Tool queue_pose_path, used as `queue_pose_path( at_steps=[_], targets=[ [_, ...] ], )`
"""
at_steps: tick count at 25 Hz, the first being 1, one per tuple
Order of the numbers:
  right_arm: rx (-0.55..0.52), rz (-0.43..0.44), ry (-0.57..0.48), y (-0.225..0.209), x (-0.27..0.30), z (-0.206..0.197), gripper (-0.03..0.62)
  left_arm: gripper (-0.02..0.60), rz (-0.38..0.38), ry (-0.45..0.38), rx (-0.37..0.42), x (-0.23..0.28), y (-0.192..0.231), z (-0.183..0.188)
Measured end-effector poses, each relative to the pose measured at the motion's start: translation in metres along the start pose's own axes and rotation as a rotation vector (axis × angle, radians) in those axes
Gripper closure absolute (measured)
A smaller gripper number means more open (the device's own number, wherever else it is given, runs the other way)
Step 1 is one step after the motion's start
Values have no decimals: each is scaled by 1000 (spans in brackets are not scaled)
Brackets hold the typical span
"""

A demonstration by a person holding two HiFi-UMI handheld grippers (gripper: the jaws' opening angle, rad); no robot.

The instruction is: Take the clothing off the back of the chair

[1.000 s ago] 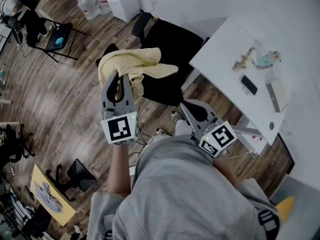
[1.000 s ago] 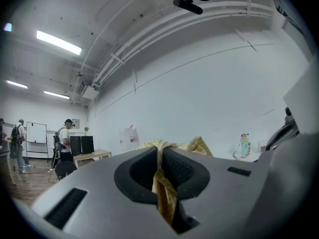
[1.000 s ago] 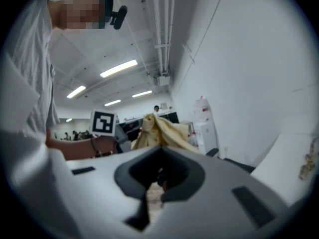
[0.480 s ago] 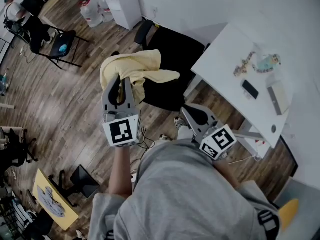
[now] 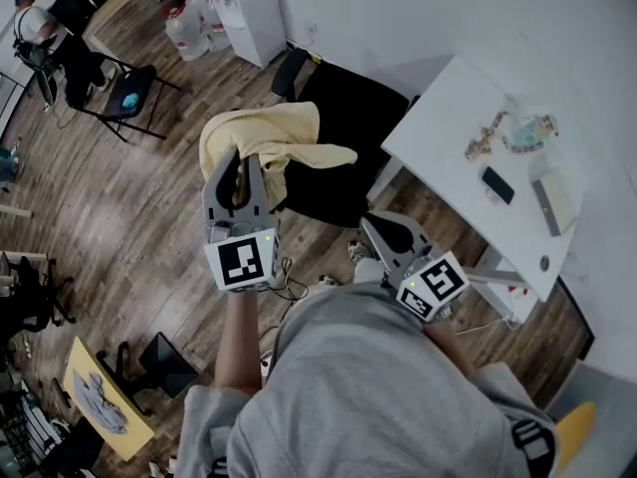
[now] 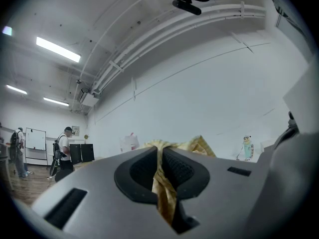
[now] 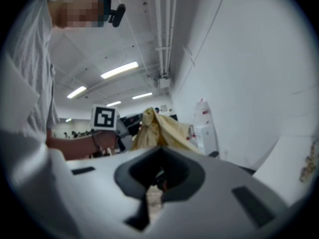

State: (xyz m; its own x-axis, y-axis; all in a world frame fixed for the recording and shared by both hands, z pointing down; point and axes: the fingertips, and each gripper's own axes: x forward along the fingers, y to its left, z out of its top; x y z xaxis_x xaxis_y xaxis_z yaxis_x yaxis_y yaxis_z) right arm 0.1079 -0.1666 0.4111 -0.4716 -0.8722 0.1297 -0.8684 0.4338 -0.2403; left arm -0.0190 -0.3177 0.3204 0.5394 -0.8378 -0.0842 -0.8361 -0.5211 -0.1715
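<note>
Wood floor, with a white tabletop (image 5: 468,157) at the right. The yellow garment (image 5: 264,139) hangs near the black chair (image 5: 348,118), clamped in the left tool (image 5: 244,160). It looks soft, light and limp (bunched folds should hold best). The right tool (image 5: 370,221) is closed and empty.

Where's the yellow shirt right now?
In the head view the yellow clothing is left of centre, pinched in the left claw and held up beside the black chair, with the white table off to its right.
</note>
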Motion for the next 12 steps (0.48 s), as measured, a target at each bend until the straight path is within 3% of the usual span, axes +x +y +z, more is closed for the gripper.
queue_pose_path(
  at_steps=[12],
  targets=[
    [-3, 33, 7, 9, -5, -1, 560, 526, 4, -46, 40, 0, -4, 24]
  ],
)
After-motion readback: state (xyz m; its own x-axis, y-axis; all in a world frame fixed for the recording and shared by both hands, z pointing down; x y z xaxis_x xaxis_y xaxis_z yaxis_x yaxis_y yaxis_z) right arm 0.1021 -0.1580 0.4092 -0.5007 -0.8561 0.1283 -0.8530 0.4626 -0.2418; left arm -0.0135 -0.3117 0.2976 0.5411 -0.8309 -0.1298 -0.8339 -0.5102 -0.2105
